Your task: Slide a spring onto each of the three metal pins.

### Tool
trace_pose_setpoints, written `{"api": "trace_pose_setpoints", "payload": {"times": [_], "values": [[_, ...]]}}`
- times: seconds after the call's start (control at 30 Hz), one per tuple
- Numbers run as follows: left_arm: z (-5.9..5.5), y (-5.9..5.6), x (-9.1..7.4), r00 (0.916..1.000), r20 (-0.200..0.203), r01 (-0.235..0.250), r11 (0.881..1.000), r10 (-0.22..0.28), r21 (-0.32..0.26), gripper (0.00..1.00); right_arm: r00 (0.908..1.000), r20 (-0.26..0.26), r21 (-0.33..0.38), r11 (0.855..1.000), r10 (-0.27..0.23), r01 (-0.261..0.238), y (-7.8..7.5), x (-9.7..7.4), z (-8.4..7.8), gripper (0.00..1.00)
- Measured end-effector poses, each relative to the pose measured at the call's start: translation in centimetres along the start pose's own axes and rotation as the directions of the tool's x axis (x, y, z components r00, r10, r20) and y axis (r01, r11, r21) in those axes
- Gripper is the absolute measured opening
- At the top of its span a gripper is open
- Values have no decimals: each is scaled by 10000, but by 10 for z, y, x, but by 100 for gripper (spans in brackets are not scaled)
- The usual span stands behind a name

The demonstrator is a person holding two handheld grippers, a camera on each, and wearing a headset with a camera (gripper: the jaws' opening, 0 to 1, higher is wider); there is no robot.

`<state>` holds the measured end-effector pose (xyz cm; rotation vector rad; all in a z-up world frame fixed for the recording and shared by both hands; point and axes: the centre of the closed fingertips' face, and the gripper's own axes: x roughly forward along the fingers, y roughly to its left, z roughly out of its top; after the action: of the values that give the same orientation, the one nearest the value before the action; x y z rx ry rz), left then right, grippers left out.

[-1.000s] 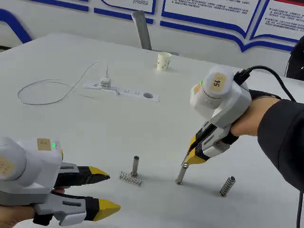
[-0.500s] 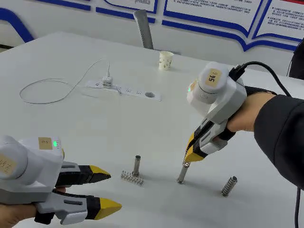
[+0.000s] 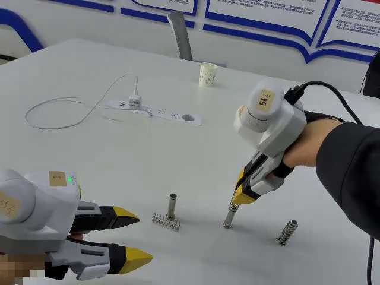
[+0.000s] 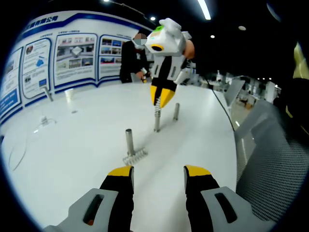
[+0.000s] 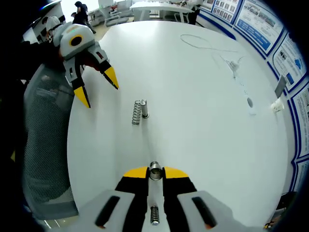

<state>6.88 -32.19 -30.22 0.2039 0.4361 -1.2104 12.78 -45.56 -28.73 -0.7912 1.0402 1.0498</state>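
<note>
Bright, even overhead light; ceiling strip lights (image 4: 203,8) glare in the left gripper view. The pins (image 3: 171,206) cast faint, soft shadows on the white table (image 3: 89,166). Both gripper views warp at the edges; the head view is sharp.

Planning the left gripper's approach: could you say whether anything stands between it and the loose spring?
Nothing visible does. Only bare table lies between the open left gripper and the loose spring, which lies beside the pin.
</note>
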Motion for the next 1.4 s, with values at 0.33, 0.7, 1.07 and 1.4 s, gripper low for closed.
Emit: {"api": "trace_pose_setpoints", "payload": {"times": [0.33,0.7,1.07,1.4], "values": [[0,-1,1,10000,-24,7,10000,-7,-2,42,10000,-46,188,9998,66,-65,0,10,-6,12],[-1,-2,1,10000,-52,20,10000,-21,-16,42,9999,-52,351,9993,86,-84,-1,20,-10,12],[-1,-2,1,10000,-72,17,10000,-17,-40,42,9998,-165,360,9993,65,-59,0,29,-12,12],[-2,-1,1,10000,-65,-1,10000,0,-59,42,9998,-197,494,9987,99,-89,1,34,-16,12]]}}
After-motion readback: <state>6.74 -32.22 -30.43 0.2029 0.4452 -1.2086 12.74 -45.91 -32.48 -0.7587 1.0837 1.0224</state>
